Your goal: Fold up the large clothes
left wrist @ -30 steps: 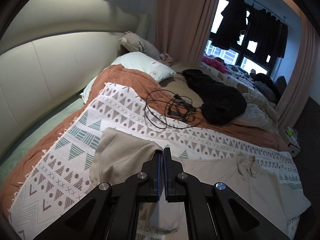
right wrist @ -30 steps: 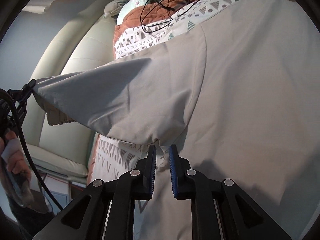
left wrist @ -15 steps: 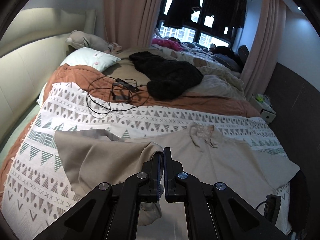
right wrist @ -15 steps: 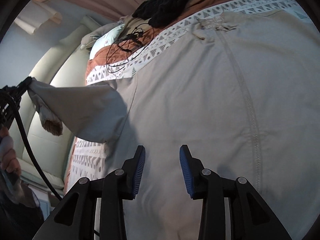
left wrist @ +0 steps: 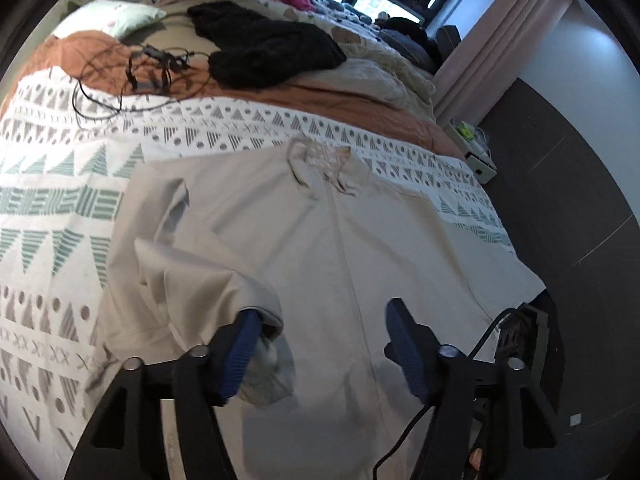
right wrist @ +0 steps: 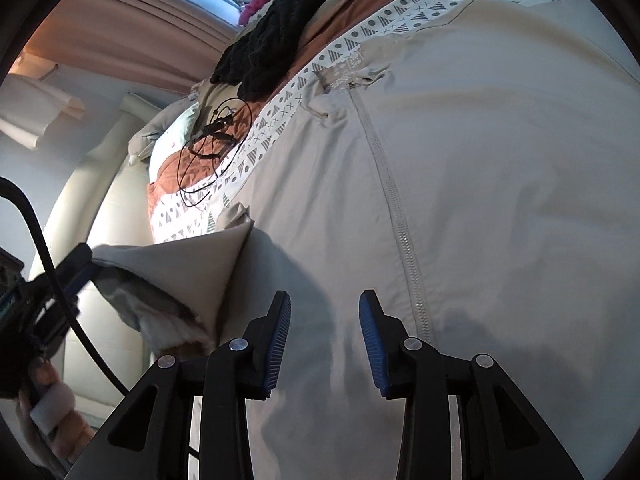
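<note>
A large beige zip-up garment lies spread on the patterned bed cover, its collar toward the pillows. Its left sleeve is folded in over the body. My left gripper is open just above the garment; the sleeve's cuff hangs against its left finger. My right gripper is open and empty over the garment, left of the zip. In the right wrist view the left gripper shows at the far left with the sleeve cuff draped at its tip.
The patterned white blanket covers the bed over a rust-coloured quilt. A tangle of black cable and a black knitted garment lie beyond the collar. A pillow, curtains and a window are farther back. Dark floor lies to the right.
My left gripper carried the sleeve in over the garment body and its jaws opened wide. My right gripper opened, released the cloth, and stays open.
</note>
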A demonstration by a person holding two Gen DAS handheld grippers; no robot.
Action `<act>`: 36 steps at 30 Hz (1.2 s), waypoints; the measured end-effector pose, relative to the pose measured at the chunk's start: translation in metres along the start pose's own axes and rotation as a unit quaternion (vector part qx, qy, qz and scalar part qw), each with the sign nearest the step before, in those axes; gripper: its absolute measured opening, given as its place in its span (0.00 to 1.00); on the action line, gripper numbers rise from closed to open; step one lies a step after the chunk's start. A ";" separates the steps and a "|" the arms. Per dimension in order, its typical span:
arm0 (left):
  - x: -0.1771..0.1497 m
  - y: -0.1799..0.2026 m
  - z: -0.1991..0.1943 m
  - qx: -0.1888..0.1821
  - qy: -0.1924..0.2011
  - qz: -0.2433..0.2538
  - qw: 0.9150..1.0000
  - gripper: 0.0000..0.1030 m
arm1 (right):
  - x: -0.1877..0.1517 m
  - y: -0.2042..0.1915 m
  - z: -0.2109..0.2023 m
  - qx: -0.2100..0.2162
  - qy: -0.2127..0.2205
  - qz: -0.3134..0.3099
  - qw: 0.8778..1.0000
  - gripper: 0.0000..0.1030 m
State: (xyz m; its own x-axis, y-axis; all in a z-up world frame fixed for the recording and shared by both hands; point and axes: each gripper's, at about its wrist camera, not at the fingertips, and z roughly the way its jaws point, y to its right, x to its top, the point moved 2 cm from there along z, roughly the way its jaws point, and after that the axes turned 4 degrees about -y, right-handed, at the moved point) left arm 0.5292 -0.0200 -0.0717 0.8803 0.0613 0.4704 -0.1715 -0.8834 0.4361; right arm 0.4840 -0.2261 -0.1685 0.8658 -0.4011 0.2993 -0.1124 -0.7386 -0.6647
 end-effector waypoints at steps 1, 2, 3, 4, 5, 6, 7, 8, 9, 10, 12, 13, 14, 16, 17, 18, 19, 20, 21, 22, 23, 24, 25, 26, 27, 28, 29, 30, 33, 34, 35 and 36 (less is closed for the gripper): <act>-0.007 -0.003 0.003 -0.005 -0.005 -0.004 1.000 0.70 | 0.000 0.000 -0.001 -0.001 0.001 0.002 1.000 0.37; -0.012 -0.005 0.004 -0.010 -0.011 -0.007 1.000 0.70 | 0.001 0.000 -0.002 -0.001 0.002 0.001 1.000 0.40; -0.017 -0.008 0.003 -0.017 -0.017 -0.010 1.000 0.70 | 0.001 0.000 -0.002 -0.002 0.003 -0.001 1.000 0.42; -0.023 -0.011 0.001 -0.025 -0.020 -0.013 0.999 0.70 | 0.002 -0.002 -0.003 -0.003 0.005 -0.003 1.000 0.43; -0.029 -0.013 -0.002 -0.033 -0.024 -0.015 0.999 0.71 | 0.002 -0.001 -0.004 -0.004 0.006 -0.007 1.000 0.43; -0.033 -0.013 -0.002 -0.036 -0.027 -0.015 0.999 0.72 | 0.002 -0.003 -0.004 -0.005 0.007 -0.011 1.000 0.43; -0.037 -0.016 -0.007 -0.038 -0.029 -0.014 0.999 0.73 | 0.002 -0.005 -0.002 -0.007 0.007 -0.015 1.000 0.43; -0.042 -0.020 -0.011 -0.037 -0.029 -0.014 0.999 0.77 | 0.002 -0.007 -0.001 -0.009 0.006 -0.019 1.000 0.43; -0.048 -0.024 -0.016 -0.032 -0.027 -0.015 0.999 0.78 | 0.000 -0.008 0.000 -0.011 0.006 -0.021 1.000 0.43; -0.052 -0.028 -0.020 -0.028 -0.023 -0.018 0.999 0.82 | 0.000 -0.009 0.001 -0.013 0.006 -0.021 1.000 0.43; -0.063 -0.040 -0.028 -0.020 -0.017 -0.025 0.999 0.83 | -0.002 -0.010 0.002 -0.016 0.006 -0.023 1.000 0.43; -0.067 -0.049 -0.030 -0.012 -0.014 -0.029 0.999 0.83 | -0.003 -0.010 0.001 -0.018 0.006 -0.026 0.999 0.43; -0.071 -0.058 -0.034 -0.002 -0.010 -0.034 0.999 0.83 | -0.003 -0.012 0.002 -0.020 0.008 -0.029 0.999 0.43; -0.077 -0.077 -0.042 0.018 -0.002 -0.048 0.999 0.83 | -0.005 -0.017 0.001 -0.026 0.012 -0.038 0.999 0.43; -0.080 -0.086 -0.047 0.028 0.003 -0.057 0.998 0.83 | -0.007 -0.020 0.002 -0.030 0.014 -0.045 0.998 0.43; -0.084 -0.095 -0.052 0.039 0.007 -0.065 0.997 0.83 | -0.008 -0.023 0.004 -0.034 0.014 -0.053 0.998 0.43; -0.086 -0.104 -0.056 0.051 0.012 -0.072 0.996 0.83 | -0.010 -0.027 0.006 -0.036 0.012 -0.061 0.997 0.43; -0.087 -0.112 -0.060 0.062 0.016 -0.077 0.995 0.83 | -0.012 -0.031 0.009 -0.036 0.010 -0.069 0.997 0.43; -0.089 -0.119 -0.064 0.072 0.020 -0.080 0.994 0.83 | -0.014 -0.036 0.013 -0.034 0.006 -0.078 0.996 0.43; -0.091 -0.126 -0.067 0.081 0.024 -0.083 0.993 0.83 | -0.017 -0.041 0.018 -0.033 0.001 -0.086 0.996 0.43; -0.093 -0.133 -0.070 0.091 0.027 -0.087 0.992 0.83 | -0.020 -0.047 0.023 -0.032 -0.004 -0.095 0.995 0.43; -0.095 -0.139 -0.073 0.098 0.030 -0.091 0.991 0.83 | -0.023 -0.053 0.029 -0.031 -0.010 -0.105 0.994 0.43; -0.095 -0.146 -0.075 0.102 0.031 -0.094 0.990 0.83 | -0.027 -0.059 0.036 -0.031 -0.016 -0.117 0.993 0.45; -0.098 -0.152 -0.077 0.104 0.033 -0.098 0.989 0.83 | -0.030 -0.066 0.042 -0.031 -0.021 -0.128 0.991 0.56; -0.100 -0.157 -0.079 0.108 0.034 -0.102 0.988 0.83 | -0.033 -0.071 0.049 -0.033 -0.025 -0.137 0.990 0.70; -0.102 -0.162 -0.080 0.111 0.035 -0.106 0.987 0.83 | -0.035 -0.076 0.055 -0.038 -0.026 -0.146 0.988 0.76; -0.103 -0.167 -0.080 0.115 0.036 -0.110 0.987 0.83 | -0.037 -0.081 0.061 -0.044 -0.025 -0.155 0.987 0.80; -0.105 -0.171 -0.081 0.117 0.035 -0.114 0.986 0.83 | -0.038 -0.086 0.068 -0.050 -0.025 -0.168 0.984 0.80; -0.109 -0.182 -0.080 0.118 0.030 -0.127 0.984 0.80 | -0.040 -0.095 0.093 -0.090 -0.031 -0.206 0.974 0.80; -0.109 -0.183 -0.080 0.120 0.028 -0.127 0.984 0.79 | -0.041 -0.097 0.102 -0.110 -0.031 -0.220 0.969 0.80; -0.110 -0.184 -0.080 0.122 0.027 -0.127 0.984 0.79 | -0.041 -0.098 0.112 -0.130 -0.034 -0.236 0.963 0.80; -0.110 -0.185 -0.080 0.126 0.026 -0.124 0.984 0.79 | -0.042 -0.097 0.121 -0.152 -0.038 -0.250 0.955 0.80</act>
State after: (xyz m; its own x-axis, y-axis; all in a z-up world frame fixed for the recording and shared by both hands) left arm 0.4284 0.1735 -0.1427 0.8564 0.3082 0.4143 0.1674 -0.9247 0.3418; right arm 0.5180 -0.0718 -0.1995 0.8799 0.0761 0.4690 0.1987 -0.9556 -0.2177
